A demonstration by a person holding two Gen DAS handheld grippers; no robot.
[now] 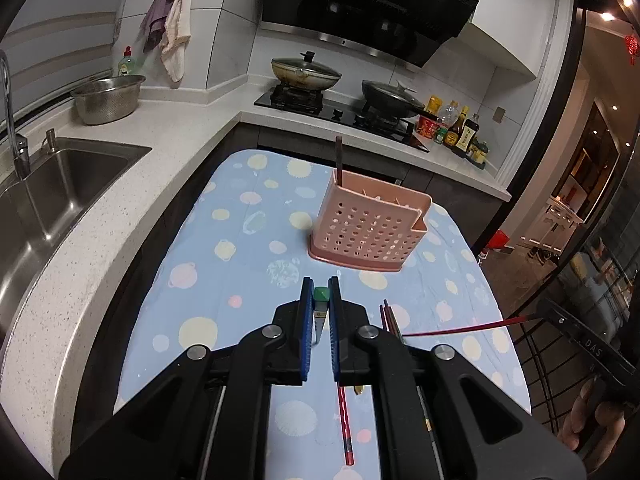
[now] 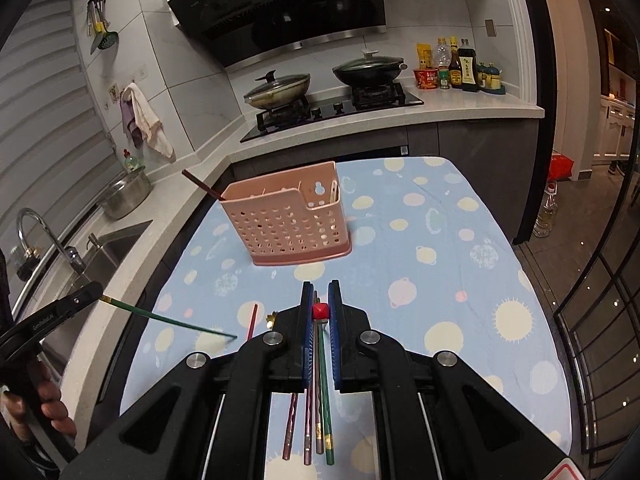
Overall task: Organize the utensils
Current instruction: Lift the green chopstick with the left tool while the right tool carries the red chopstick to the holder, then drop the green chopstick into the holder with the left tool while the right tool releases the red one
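The worktop (image 2: 460, 216), draped in a blue spotted cloth, is carrying the pink perforated holder (image 2: 286, 226) toward its far end, with one dark chopstick (image 2: 202, 186) already leaning out of the holder's left compartment. The left gripper (image 1: 321, 308) is hanging above the near part of the cloth with its jaws nearly closed on a green chopstick (image 2: 168, 317), which in the right view is running almost level, its tip pointing to the right. The right gripper (image 2: 320, 308) is pinching a red chopstick (image 1: 460, 328) likewise, its long axis lying crosswise toward the left. More chopsticks (image 2: 316, 420) are lying loose on the cloth beneath, pointing toward the holder. To do this step well, each hand probably needs tipping so its stick is standing tip-down before lowering into a compartment, one at a time, so the two are not crossing
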